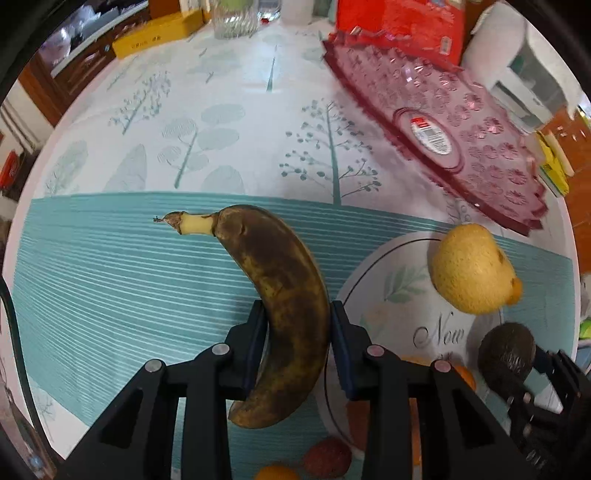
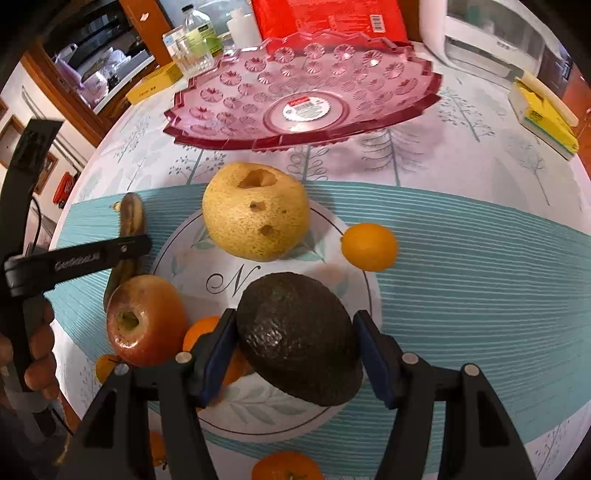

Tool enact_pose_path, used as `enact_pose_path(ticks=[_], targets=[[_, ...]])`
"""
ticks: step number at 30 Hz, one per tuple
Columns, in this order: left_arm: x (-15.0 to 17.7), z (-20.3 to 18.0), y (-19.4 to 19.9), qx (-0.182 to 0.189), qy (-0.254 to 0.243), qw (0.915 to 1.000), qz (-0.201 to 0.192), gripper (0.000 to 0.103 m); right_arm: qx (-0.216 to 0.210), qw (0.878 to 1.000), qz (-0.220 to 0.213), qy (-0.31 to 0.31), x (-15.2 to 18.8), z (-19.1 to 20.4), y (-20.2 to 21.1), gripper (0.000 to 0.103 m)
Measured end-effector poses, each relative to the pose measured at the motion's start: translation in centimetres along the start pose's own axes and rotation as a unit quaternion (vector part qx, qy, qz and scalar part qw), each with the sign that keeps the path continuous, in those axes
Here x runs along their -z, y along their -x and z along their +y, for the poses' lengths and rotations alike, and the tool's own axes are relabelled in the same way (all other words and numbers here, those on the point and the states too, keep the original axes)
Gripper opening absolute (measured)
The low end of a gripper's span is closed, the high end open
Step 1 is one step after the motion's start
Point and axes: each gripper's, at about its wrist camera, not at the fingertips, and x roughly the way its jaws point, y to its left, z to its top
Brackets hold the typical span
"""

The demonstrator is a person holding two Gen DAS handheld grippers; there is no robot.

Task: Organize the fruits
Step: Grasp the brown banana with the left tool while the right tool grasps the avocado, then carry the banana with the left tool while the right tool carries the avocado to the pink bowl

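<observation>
My left tool [image 1: 297,325] pinches the overripe banana [image 1: 273,295] across its thick middle, both pads pressed flat on the peel, the stem pointing away over the teal-striped counter [image 1: 110,277]. My right tool [image 2: 295,332] clamps the dark avocado [image 2: 299,336] by its sides, above the white printed plate [image 2: 354,280].

Procedure for the step in hand, as I judge it: carry each fruit to the pink cut-glass dish [image 2: 303,96], which is empty and sits at the far side of the counter.

1. Keep the pinch on the banana light. The peel is brown and soft (it will likely bruise or split under a hard squeeze).
2. Raise the avocado clear of the yellow pear [image 2: 255,210], which stands on the plate between it and the dish.
3. Bring one tool in at a time; the two work just beside each other and could collide.
4. Set each fruit low in the dish before spreading the pads, because round fruit rolls.

Other fruit remains: a red apple [image 2: 146,321] at the plate's left edge and a small orange [image 2: 369,246] at its right.

Surface and room: a cloth printed with pale trees covers the counter. Behind the dish stand a red package [image 2: 328,18], glass jars [image 2: 192,48], yellow boxes and a white appliance [image 2: 491,33]. Wooden cabinets line the left.
</observation>
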Motion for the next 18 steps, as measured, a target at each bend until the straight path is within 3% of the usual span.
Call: enact_pose_path(ticks=[8,18], targets=[[0.8,0.4,6.5,0.035,-0.081,0.9951,-0.043,0.032,0.045,0.997,-0.053,-0.031,0.4,0.1,5.4,0.063],[-0.3,-0.3,15.8,0.086,-0.172,0.9748,-0.114,0.032,0.135,0.982,-0.132,-0.004,-2.1,2.0,14.6,0.063]])
